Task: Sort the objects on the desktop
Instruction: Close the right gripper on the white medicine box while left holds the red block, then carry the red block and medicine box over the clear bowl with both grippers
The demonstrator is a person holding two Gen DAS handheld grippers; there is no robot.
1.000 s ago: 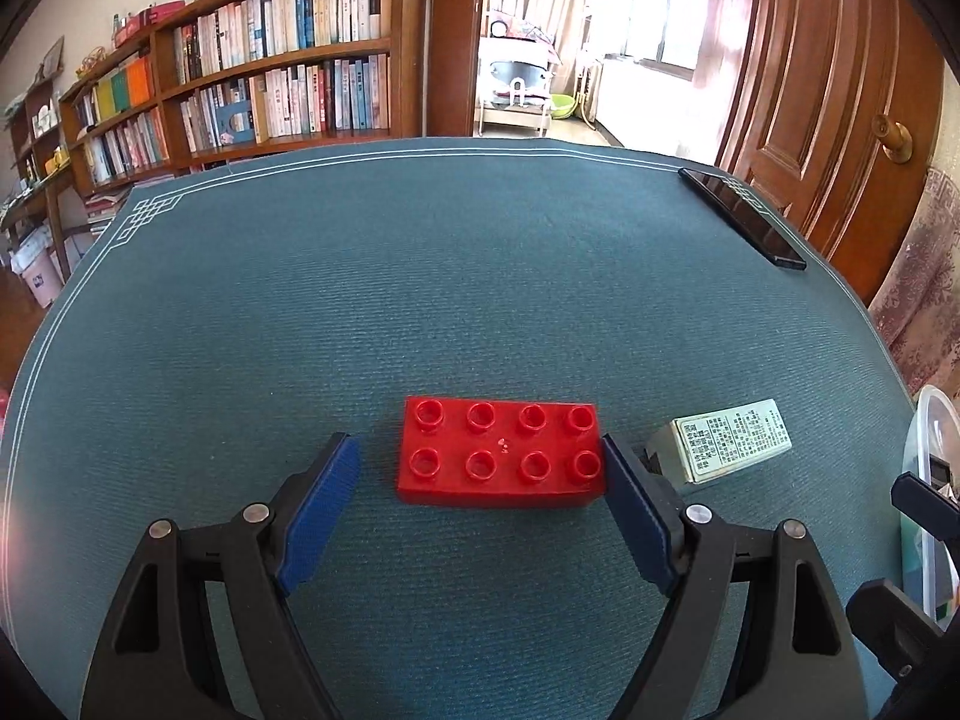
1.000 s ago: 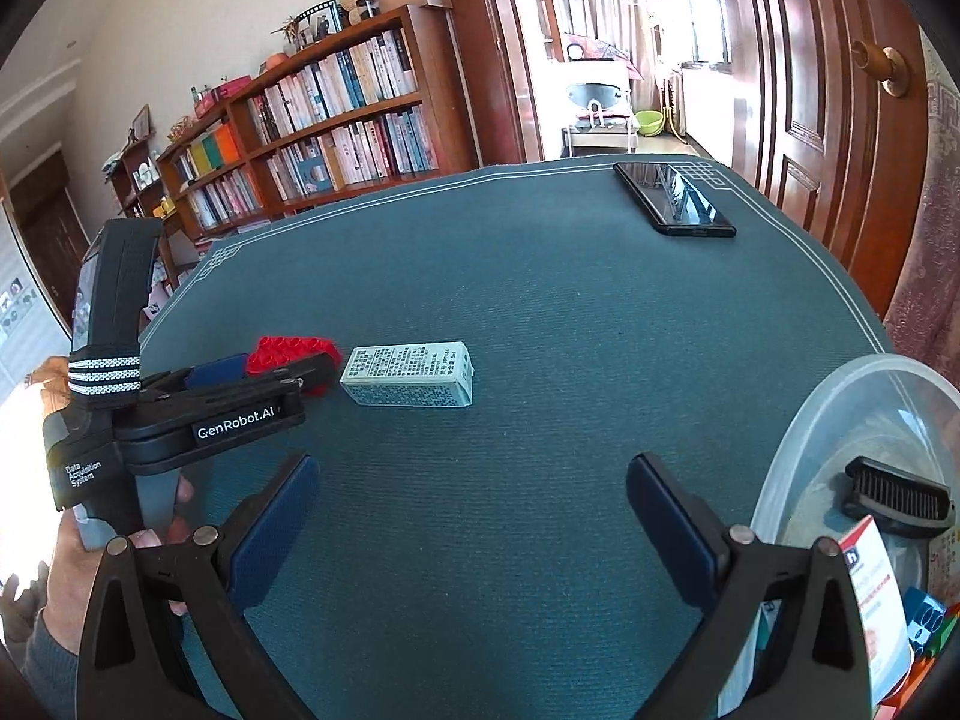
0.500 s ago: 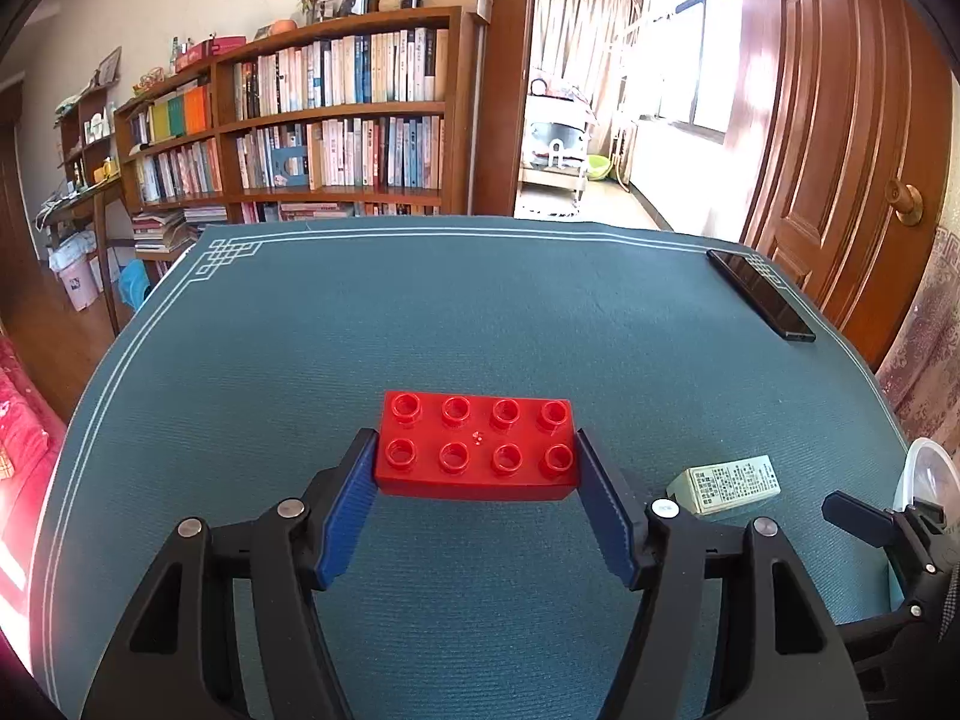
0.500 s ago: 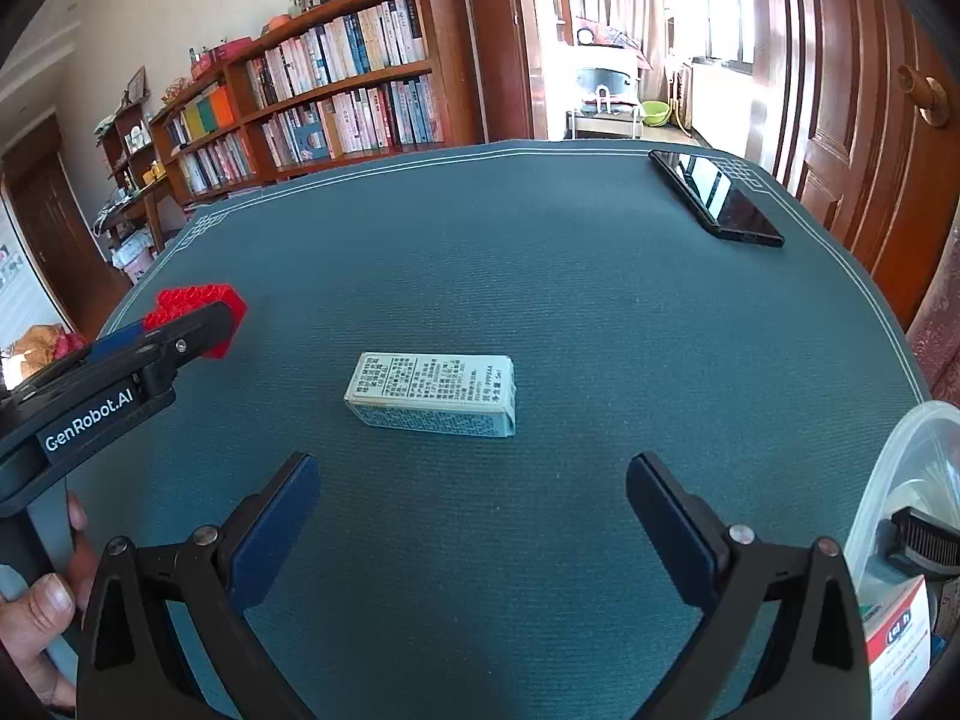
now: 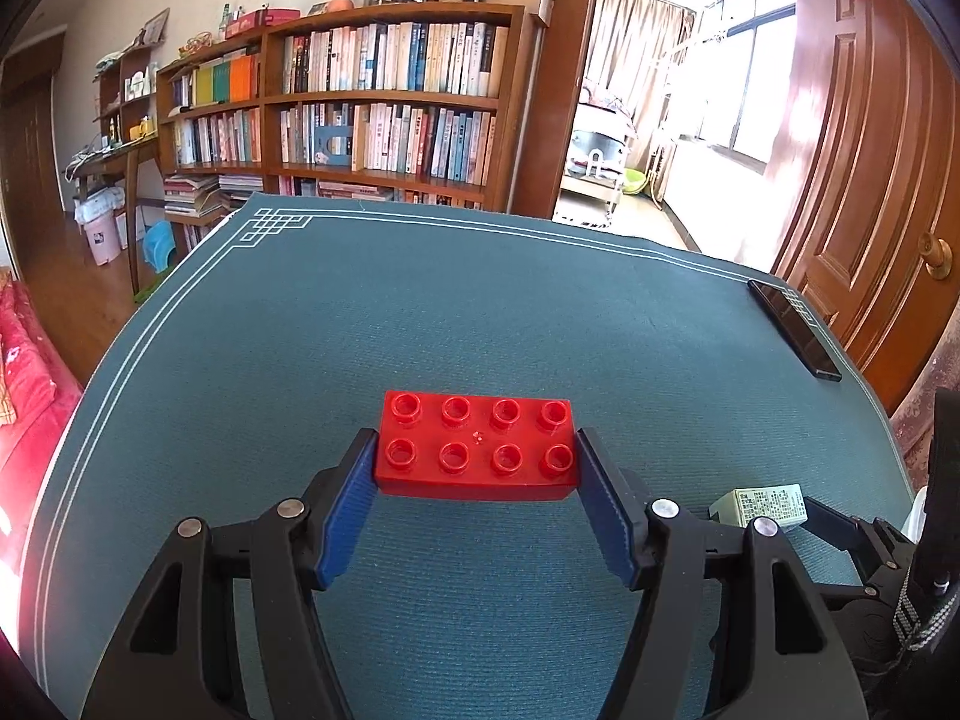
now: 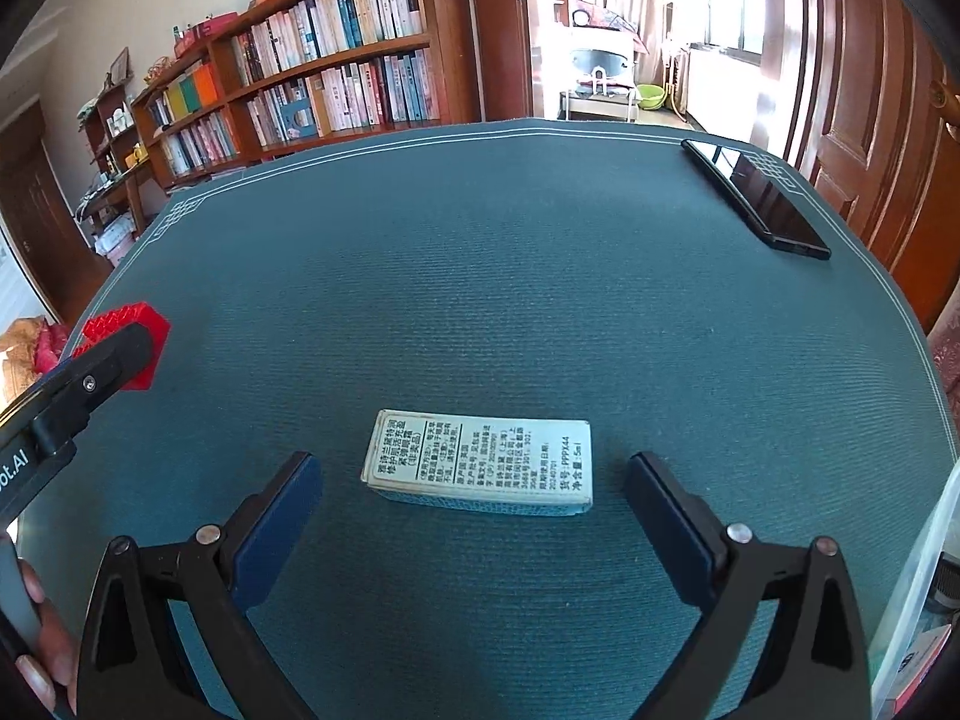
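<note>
My left gripper [image 5: 477,474] clamps the red building brick [image 5: 477,444], lifted off the green table mat [image 6: 540,300]. My right gripper [image 6: 474,504] straddles the small printed carton [image 6: 480,461], jaws closing, pads clear. Both await the clear bin [image 6: 924,570]; a phone [image 6: 756,201] remains.

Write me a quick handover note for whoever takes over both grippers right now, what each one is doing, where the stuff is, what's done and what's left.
Left gripper: shut on the red brick, held by its short ends clear of the green table mat.
Right gripper: jaws closing around the small white box, pads not touching it yet; box lies flat on the mat.
Clear plastic bin at the right edge already holds a few items.
Black phone lies at the far right of the mat, untouched.
Done: brick picked up.
Left: likely bin the brick, grasp and bin the box, then deal with the phone.
</note>
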